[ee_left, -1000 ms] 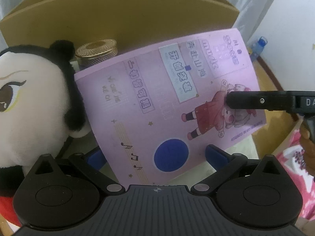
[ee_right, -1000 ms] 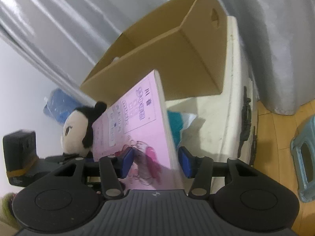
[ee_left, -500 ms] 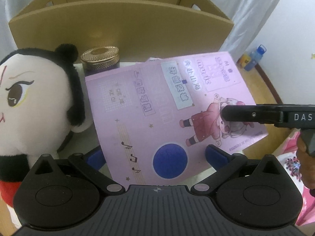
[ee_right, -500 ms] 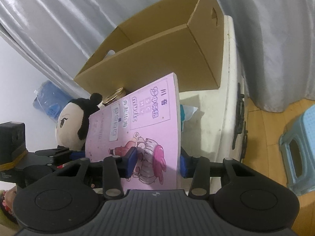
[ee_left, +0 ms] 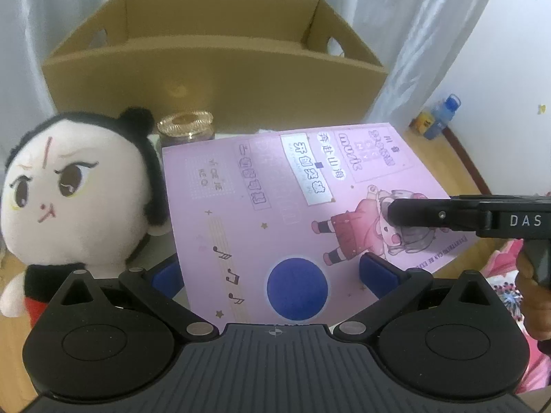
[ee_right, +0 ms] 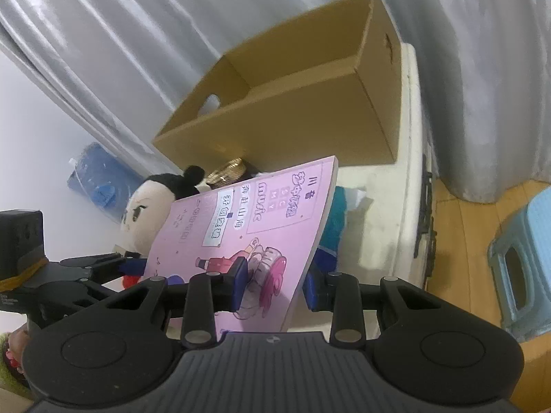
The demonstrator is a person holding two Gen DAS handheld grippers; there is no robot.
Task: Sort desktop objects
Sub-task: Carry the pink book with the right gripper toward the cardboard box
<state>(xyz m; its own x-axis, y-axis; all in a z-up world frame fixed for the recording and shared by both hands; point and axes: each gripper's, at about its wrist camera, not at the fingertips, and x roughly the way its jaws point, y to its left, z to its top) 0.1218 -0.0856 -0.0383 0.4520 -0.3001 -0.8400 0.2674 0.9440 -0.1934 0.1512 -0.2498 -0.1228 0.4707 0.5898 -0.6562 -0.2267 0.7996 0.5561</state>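
1. Booklet point(ee_left: 303, 213) held tilted above the surface, before the box point(ee_left: 213, 79), beside the doll point(ee_left: 72, 192)
2. Right gripper point(ee_right: 275, 280) jaws clamp its edge
3. Left gripper point(ee_left: 272, 275) jaws spread wide, booklet between them

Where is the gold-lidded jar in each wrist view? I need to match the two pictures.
Left wrist view: the gold-lidded jar sits upper left of centre, between the plush doll and the pink booklet, in front of the box.
Right wrist view: only the jar's lid peeks out left of centre, above the booklet's top edge.
Shared landmark: the cardboard box directly behind it.
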